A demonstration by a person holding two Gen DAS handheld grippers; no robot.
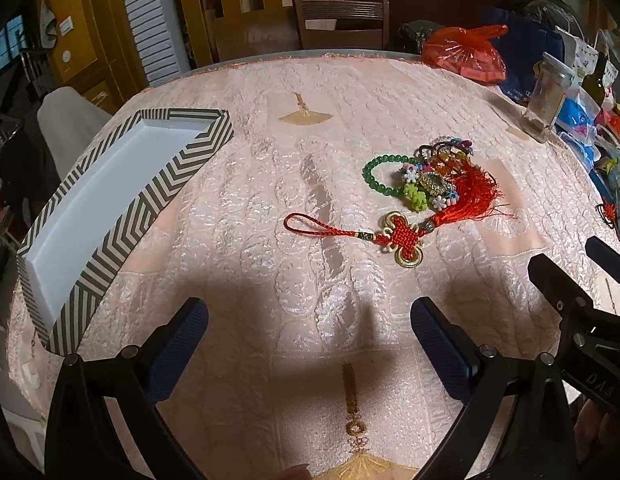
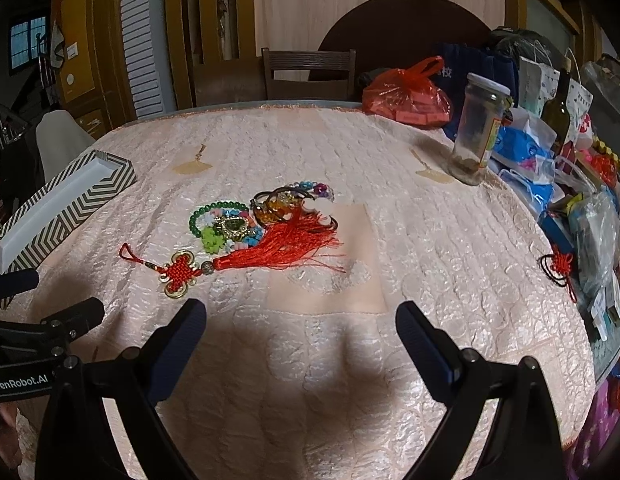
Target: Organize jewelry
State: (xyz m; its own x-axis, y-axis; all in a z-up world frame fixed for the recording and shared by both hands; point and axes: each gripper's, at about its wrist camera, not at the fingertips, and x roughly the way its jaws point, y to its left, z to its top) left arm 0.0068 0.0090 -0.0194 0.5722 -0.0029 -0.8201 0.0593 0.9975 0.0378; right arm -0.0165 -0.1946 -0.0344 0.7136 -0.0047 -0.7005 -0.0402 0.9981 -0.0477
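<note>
Red knot tassel (image 1: 405, 236) and beads (image 1: 383, 178) lie mid-bench, untouched; striped box (image 1: 122, 208) waits by the left edge. Both my tools, left tool (image 1: 310, 332) and right tool (image 2: 302, 332), hang spread, empty. Next, I'd judge: reach, pinch the tassel's loop.

The counter's cloth (image 1: 310, 128) is pale pink with gold fan motifs. The box (image 1: 158, 184) wears grey-and-cream chevron stripes outside and plain white inside. The knot ornament (image 1: 403, 236) is red with gold loops and a red tassel. The bead bracelet (image 1: 373, 178) is green. The plastic bag (image 2: 405, 96) is red.
</note>
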